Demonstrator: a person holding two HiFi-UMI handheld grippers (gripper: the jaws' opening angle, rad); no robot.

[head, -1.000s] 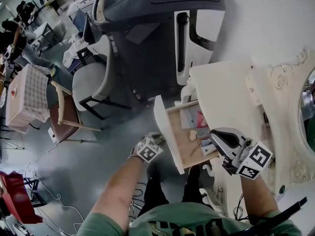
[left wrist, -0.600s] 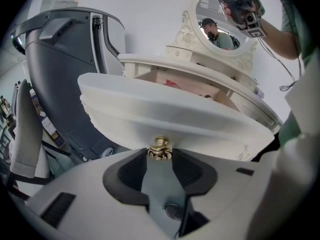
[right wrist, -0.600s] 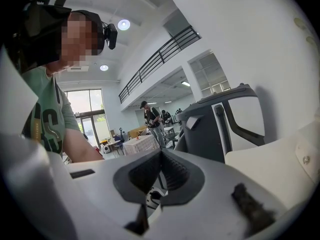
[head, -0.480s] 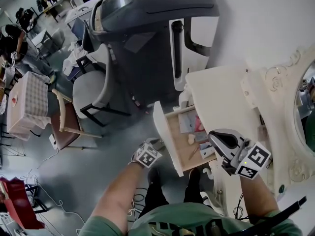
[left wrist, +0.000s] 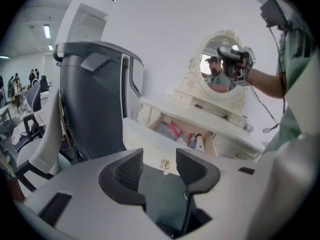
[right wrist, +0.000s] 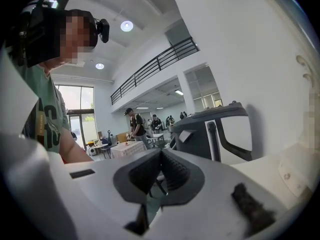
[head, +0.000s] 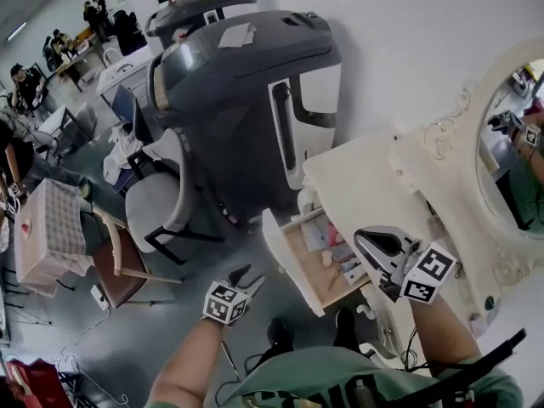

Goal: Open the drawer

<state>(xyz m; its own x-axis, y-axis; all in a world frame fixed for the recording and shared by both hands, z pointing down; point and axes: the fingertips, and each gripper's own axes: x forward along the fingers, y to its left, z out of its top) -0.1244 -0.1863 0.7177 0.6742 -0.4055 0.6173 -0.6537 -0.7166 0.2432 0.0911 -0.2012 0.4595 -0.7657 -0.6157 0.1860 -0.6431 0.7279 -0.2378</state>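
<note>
A cream dressing table (head: 361, 181) with an oval mirror (head: 510, 134) stood against a white wall, beside a large dark grey machine (head: 238, 100). No brand or label could be read. The only markings were the black-and-white square patterns on each gripper's cube and a dark print on the person's green shirt (right wrist: 47, 116), too cut off to read.

The drawer (head: 283, 257) stood pulled well out from under the tabletop, its wooden inside showing. It held a pink packet (left wrist: 172, 129), pale papers and a small white bottle (left wrist: 199, 143) near the right end; the other small items were too small to tell apart.

The left gripper (head: 245, 276) was in the air in front of the drawer, apart from it. Its jaws had just been opening and stood wide apart with nothing between them; the drawer's brass knob (left wrist: 163, 165) showed beyond the gap.

The right gripper (head: 364, 238) was held above the drawer's right end, its jaws closed together on nothing.
</note>
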